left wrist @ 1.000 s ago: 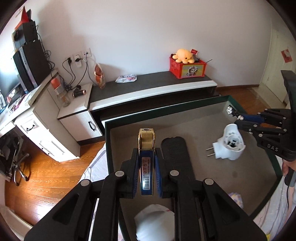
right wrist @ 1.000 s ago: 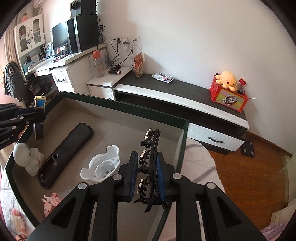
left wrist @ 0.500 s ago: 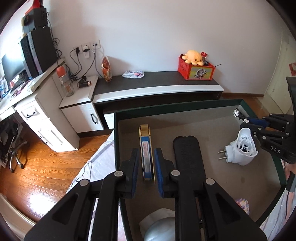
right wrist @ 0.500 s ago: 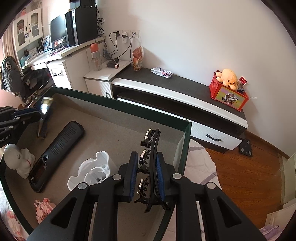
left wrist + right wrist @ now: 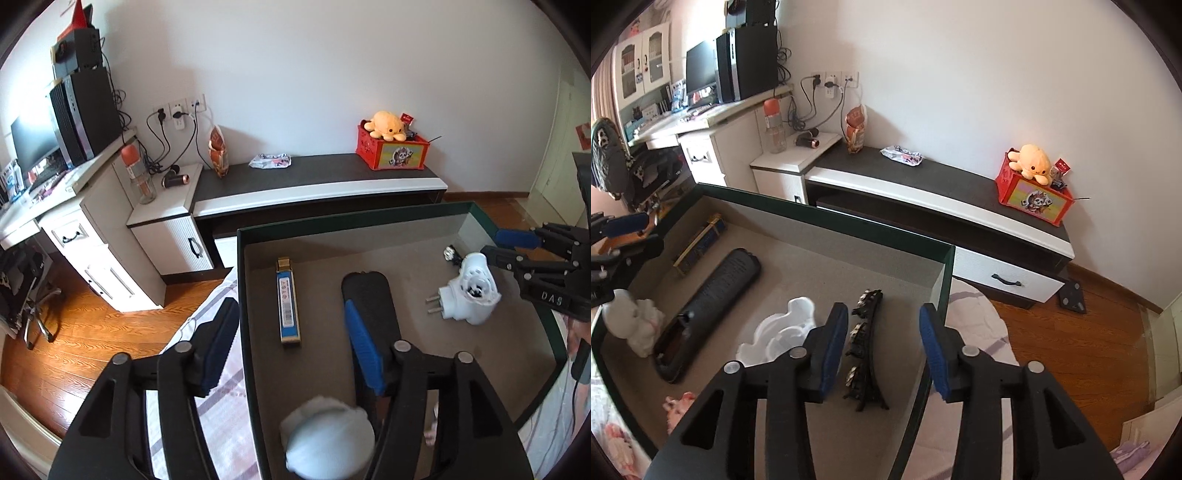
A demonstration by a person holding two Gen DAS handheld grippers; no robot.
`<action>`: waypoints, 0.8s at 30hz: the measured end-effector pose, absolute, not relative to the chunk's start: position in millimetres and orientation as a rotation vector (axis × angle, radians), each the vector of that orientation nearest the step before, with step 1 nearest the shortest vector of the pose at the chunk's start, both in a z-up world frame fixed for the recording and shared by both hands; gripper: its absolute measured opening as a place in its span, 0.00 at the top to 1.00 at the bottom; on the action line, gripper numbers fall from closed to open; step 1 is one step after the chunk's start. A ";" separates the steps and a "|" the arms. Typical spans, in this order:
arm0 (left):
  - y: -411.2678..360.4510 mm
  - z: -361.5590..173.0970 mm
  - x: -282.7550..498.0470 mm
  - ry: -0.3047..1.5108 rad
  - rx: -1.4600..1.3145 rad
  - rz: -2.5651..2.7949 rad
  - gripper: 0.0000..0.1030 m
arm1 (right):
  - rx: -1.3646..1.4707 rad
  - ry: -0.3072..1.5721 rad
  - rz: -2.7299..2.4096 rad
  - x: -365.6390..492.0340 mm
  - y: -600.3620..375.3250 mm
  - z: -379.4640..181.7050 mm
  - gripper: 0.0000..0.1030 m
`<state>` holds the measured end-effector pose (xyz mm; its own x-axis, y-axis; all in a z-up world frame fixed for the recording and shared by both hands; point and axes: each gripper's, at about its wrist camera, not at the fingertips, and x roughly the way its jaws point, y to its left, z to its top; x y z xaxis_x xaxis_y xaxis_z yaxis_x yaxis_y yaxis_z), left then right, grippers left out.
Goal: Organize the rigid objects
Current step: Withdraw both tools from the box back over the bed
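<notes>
- The left gripper (image 5: pixel 291 350) hangs over the near left corner of the dark-green-rimmed box with a grey floor (image 5: pixel 369 218), jaws spread wide and holding nothing.
- Between and just beyond its fingers, the slim blue-and-gold rectangular lighter (image 5: pixel 287 307) lies flat on the grey floor, close along the left wall and touched by neither finger.
- Just right of the lighter lies the long black plastic remote control (image 5: pixel 369 291), roughly parallel to it, its near end hidden behind the gripper.
- The right gripper (image 5: pixel 882 350) is open too, nothing between its blue pads; one finger is inside the box, the other outside its right wall.
- Below it, the black toothed hair clip with pale studs (image 5: pixel 866 350) rests on the floor alongside that wall, just clear of the inner pad.
- A white plastic plug adapter (image 5: pixel 467 291) sits loose mid-floor between remote and clip, at an angle to both.
- A white plush-like figure (image 5: pixel 631 325) and a small pink item (image 5: pixel 677 404) sit at the near edge; whether they belong to the sorting cannot be told.
- Judgement: lighter, remote and clip look placed in rough rows, so the job seems well along; the adapter looks like the likeliest piece left to straighten.
</notes>
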<state>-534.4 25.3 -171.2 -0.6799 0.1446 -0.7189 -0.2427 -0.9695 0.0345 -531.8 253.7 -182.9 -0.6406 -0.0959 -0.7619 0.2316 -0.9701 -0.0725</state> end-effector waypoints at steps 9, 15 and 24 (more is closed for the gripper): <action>20.1 -138.4 -454.3 0.237 -0.992 2.760 0.03 | 1.084 0.327 -2.756 -452.5 244.3 -140.0 0.17; 19.2 -119.8 -384.9 0.226 -0.912 2.798 0.00 | 0.952 0.391 -2.837 -378.5 234.0 -115.6 0.00; 15.1 -115.0 -281.9 0.169 -0.873 2.834 0.00 | 0.839 0.287 -2.869 -261.7 232.8 -100.4 0.00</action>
<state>-281.9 15.1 -115.0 -0.8137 0.1292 -0.5667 -0.1957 -0.9790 0.0577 -261.7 232.8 -100.4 -0.8351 -0.0785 -0.5444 0.1848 -0.9723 -0.1433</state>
